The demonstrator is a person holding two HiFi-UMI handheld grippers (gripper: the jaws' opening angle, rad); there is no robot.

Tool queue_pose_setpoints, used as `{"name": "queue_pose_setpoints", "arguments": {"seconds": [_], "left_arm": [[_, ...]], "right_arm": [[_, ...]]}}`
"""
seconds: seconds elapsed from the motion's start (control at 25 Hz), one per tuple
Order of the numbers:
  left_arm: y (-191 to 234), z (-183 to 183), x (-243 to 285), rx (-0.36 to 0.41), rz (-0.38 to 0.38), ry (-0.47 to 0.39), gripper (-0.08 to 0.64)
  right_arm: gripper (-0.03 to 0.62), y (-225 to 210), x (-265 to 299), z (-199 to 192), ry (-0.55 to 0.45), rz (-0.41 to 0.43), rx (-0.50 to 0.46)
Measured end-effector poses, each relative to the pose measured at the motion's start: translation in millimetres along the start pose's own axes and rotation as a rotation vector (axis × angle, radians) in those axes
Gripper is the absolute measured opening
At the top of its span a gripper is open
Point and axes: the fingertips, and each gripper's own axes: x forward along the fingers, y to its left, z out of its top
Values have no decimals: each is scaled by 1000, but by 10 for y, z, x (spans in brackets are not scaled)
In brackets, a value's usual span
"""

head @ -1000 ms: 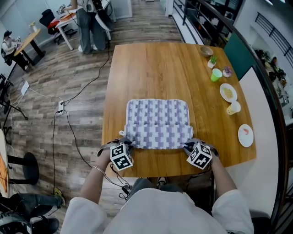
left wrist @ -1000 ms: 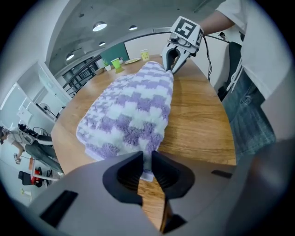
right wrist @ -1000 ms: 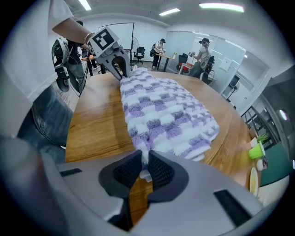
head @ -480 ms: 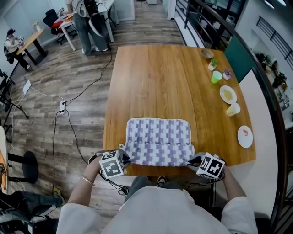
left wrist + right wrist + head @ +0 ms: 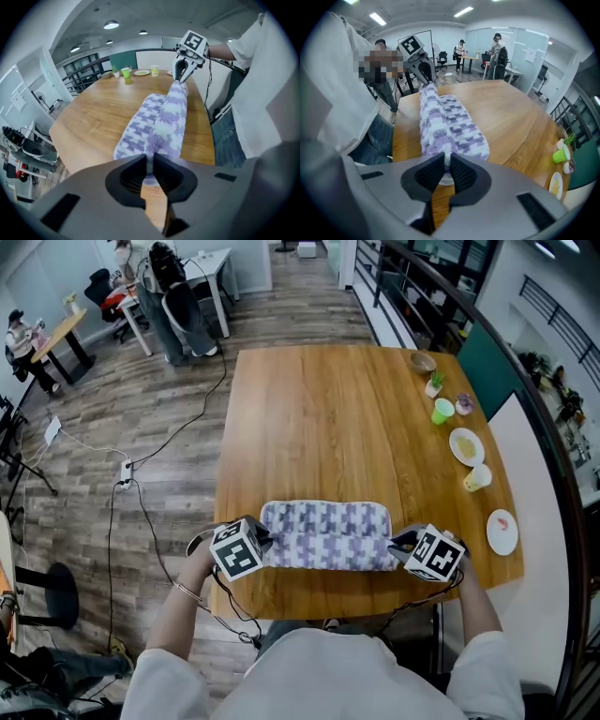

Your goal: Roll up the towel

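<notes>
The soft purple-and-white checked towel (image 5: 325, 535) is lying half-folded at the wooden table's (image 5: 319, 418) six-o'clock edge. The left gripper (image 5: 263, 539) is pinching its nine-o'clock end and the right gripper (image 5: 399, 542) its three-o'clock end. Being light and floppy, the cloth is probably needing both ends held.

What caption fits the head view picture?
Left hand-held gripper and right hand-held gripper each pinch one end of the purple checked towel on the wooden table.

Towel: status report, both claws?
Left claw shut on towel, left end; right claw shut on right end. Towel partly rolled, near table edge. Green cup, plate at right edge, well clear.
</notes>
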Motion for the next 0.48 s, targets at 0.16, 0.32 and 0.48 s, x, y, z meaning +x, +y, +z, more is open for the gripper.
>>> {"name": "queue_pose_setpoints", "arguments": {"seconds": [0.16, 0.32, 0.48], "left_arm": [[299, 11, 126, -59, 10, 6, 48], [531, 50, 298, -127, -2, 9, 49], [720, 85, 472, -161, 7, 24, 54]], "right_arm": [[35, -299, 120, 107, 16, -52, 33], [36, -539, 277, 114, 28, -73, 79], [37, -765, 413, 107, 14, -95, 127]]}}
